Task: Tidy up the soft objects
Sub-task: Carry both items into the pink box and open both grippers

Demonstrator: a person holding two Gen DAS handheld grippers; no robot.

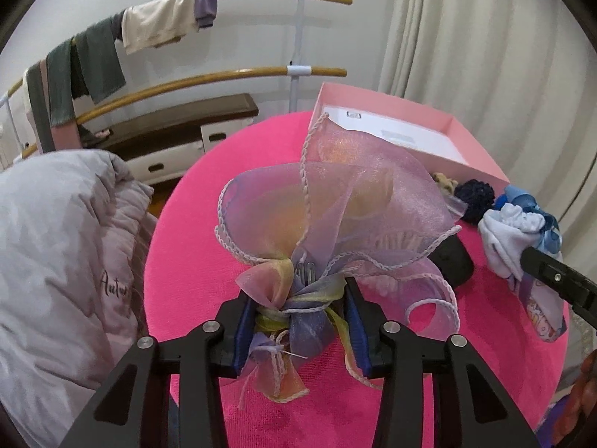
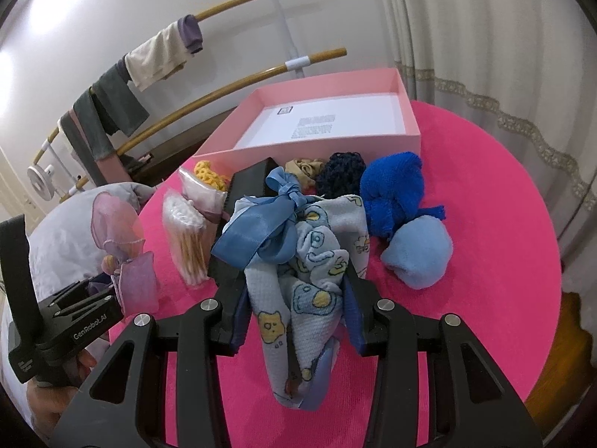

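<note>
Between the blue pads of the left gripper (image 1: 301,321), a sheer lilac organza bow (image 1: 335,216) is pinched at its knotted centre, its loops fanning up and away from the jaws above the round pink table (image 1: 179,246). The right gripper (image 2: 296,310) is closed on a rolled printed cloth (image 2: 309,280) tied with a blue satin ribbon (image 2: 261,231); the roll's long axis runs along the fingers, pointing forward. Straight ahead of both tools, at the far side of the table, sits the open pink box (image 2: 406,112), holding only a white printed sheet. By my judgement it is where these pieces are headed, and the right gripper looks nearer to it.

Loose items lie between the cloth roll and the box: a bright blue knit bundle (image 2: 395,186), a pale blue soft ball (image 2: 418,254), a navy scrunchie (image 2: 341,173), a tan scrunchie (image 2: 304,168), a yellow crochet piece (image 2: 209,173), a black case (image 2: 250,183) and a packet of cotton swabs (image 2: 186,239).

The left tool's body reads "GenRobot.AI". A grey quilt (image 1: 56,261) beside the table bears script beginning "Autu", the rest hidden. The sheet's print is too small to read.
</note>
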